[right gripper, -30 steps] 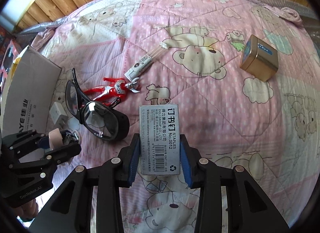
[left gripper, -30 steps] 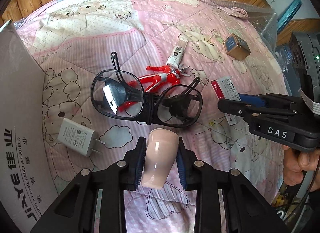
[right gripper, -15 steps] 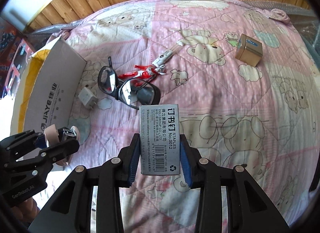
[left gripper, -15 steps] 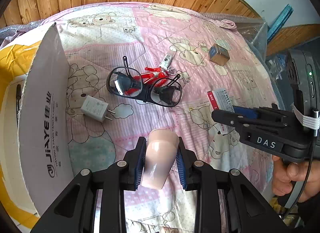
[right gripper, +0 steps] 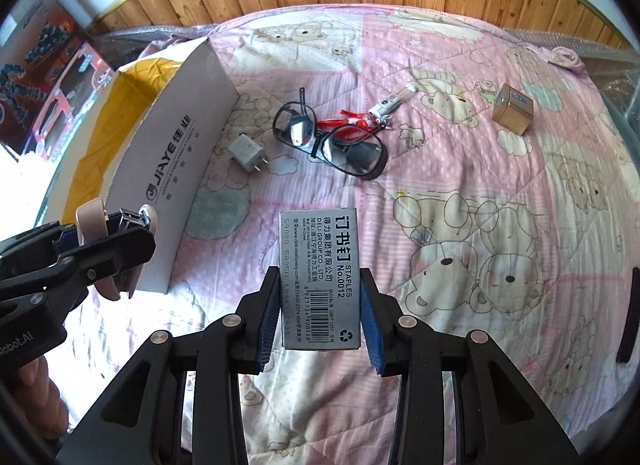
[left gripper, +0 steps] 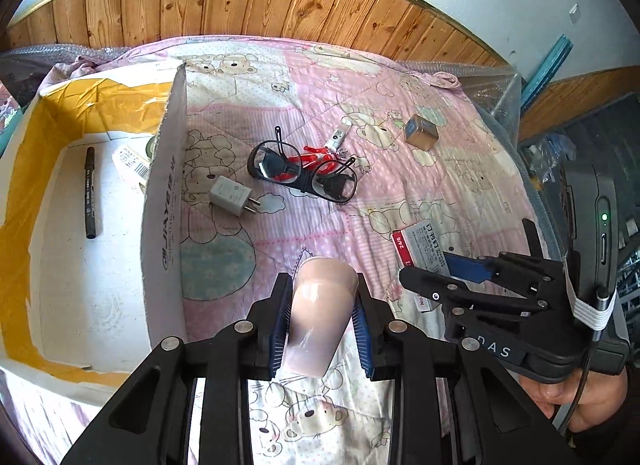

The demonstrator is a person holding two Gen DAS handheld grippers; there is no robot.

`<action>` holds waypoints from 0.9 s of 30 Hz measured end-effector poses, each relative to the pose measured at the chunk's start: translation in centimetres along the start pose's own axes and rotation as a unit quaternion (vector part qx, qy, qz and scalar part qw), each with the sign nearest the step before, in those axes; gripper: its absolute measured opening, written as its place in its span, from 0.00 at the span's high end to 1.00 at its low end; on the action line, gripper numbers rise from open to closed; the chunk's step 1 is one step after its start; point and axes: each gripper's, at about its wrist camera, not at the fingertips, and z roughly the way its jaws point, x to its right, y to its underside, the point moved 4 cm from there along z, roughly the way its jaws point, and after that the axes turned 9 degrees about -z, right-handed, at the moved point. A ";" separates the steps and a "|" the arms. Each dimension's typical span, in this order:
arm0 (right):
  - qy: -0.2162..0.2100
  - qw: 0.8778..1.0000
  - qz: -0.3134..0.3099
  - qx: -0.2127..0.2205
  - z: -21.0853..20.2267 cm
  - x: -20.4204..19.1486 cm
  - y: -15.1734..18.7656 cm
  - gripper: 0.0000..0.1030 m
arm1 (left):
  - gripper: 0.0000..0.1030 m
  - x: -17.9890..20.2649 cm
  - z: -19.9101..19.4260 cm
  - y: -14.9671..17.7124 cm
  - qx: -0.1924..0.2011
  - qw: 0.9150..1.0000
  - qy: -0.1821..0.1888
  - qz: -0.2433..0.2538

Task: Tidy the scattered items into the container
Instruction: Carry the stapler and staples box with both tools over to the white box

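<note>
A pink bear-print quilt [left gripper: 400, 137], cardboard box [left gripper: 166, 201] at nine o'clock. Left gripper [left gripper: 322, 323] pinches a pink cup [left gripper: 320, 317]; right gripper [right gripper: 320, 311] pinches a staples box [right gripper: 320, 277].

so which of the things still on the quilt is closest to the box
The white charger. It lies just beside the box wall, while the glasses, red toy and gold tin sit further off.

This was a home bedroom: a pink teddy-bear quilt [right gripper: 460, 169] covered the bed, wooden wall panelling [left gripper: 248, 1] ran behind it, and household odds and ends lay scattered.
</note>
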 end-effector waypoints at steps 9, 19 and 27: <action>0.001 1.000 -0.018 0.018 -2.7 -3.4 1.1 0.62 | 0.71 -0.3 -4.2 1.6 0.031 0.999 0.008 -0.002; 0.015 0.998 -0.046 0.043 -5.9 -6.3 0.6 0.62 | 0.71 -2.0 -8.5 2.0 0.070 0.997 0.020 -0.021; 0.023 0.994 -0.089 0.058 -7.5 -9.2 -0.6 0.62 | 0.71 -4.8 -11.7 2.3 0.096 0.994 0.017 -0.057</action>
